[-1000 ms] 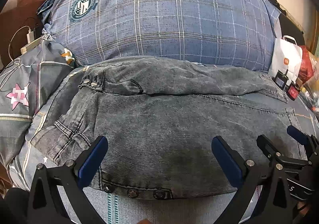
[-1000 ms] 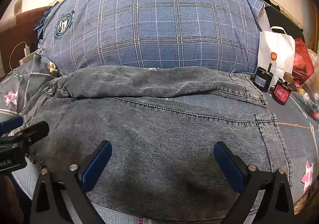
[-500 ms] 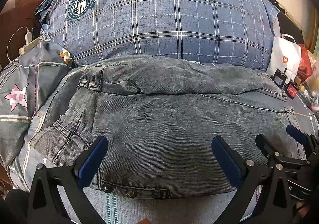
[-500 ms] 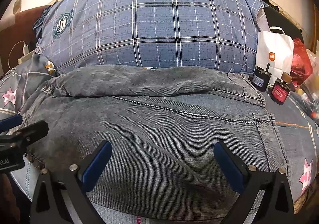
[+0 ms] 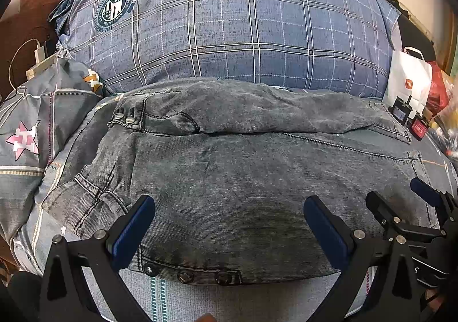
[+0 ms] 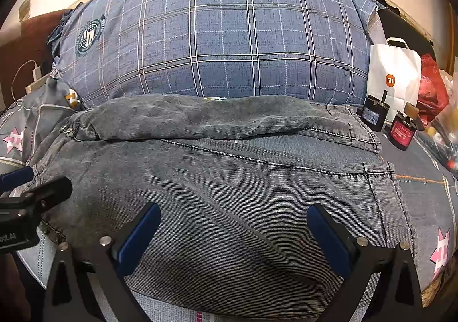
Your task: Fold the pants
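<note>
L tongs point(image 5: 229, 224) & R tongs point(image 6: 233, 231) both spread wide over folded grey denim pants point(image 6: 229, 178).

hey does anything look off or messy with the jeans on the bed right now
Nothing is spilled or damaged. The gray jeans are not lying flat: the far part is bunched into a rumpled ridge against the blue plaid pillow. Both the left gripper and the right gripper hover open over the denim, gripping nothing.

Left gripper point(image 5: 229, 229) spread wide above folded jeans point(image 5: 243, 178).
</note>
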A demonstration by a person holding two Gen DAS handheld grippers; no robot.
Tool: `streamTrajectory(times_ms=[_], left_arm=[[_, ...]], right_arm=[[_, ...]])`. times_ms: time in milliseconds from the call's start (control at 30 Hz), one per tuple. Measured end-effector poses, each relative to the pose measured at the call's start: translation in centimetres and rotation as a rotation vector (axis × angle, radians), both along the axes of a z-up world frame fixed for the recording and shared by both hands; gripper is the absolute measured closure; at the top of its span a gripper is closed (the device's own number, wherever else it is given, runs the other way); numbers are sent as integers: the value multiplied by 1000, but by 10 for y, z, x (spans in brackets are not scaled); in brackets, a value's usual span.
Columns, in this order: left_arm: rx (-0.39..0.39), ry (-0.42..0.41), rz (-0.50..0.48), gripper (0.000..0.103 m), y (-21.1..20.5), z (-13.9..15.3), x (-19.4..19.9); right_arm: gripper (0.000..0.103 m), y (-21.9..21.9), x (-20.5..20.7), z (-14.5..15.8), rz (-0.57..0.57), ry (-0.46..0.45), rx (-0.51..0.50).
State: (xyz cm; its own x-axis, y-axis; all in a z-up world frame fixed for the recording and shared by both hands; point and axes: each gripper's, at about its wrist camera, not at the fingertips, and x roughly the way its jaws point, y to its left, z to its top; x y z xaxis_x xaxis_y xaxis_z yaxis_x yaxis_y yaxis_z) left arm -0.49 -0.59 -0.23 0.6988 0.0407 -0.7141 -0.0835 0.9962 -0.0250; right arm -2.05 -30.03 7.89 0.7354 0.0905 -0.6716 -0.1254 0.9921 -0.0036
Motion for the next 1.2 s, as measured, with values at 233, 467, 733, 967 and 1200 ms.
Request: streamTrajectory(times_ms=[233,467,733,967,1200], left_arm=[[-4,3,-1,0,2,-1,0],[-4,5,-1,0,1,-2,0],[-5,12,-2,0,1,-3,-1],[-6,15,1,0,3,-4,-1],[-7,15,1,0,3,-5,-2]], right_arm=[[0,1,-1,0,1,-3,-6],[0,1,-1,0,0,-2,-6],[0,0,-1,0,-1,-3,-3],[0,0,-1,0,-3,-4,-2],[0,-1,-1,0,-3,-1,-2]])
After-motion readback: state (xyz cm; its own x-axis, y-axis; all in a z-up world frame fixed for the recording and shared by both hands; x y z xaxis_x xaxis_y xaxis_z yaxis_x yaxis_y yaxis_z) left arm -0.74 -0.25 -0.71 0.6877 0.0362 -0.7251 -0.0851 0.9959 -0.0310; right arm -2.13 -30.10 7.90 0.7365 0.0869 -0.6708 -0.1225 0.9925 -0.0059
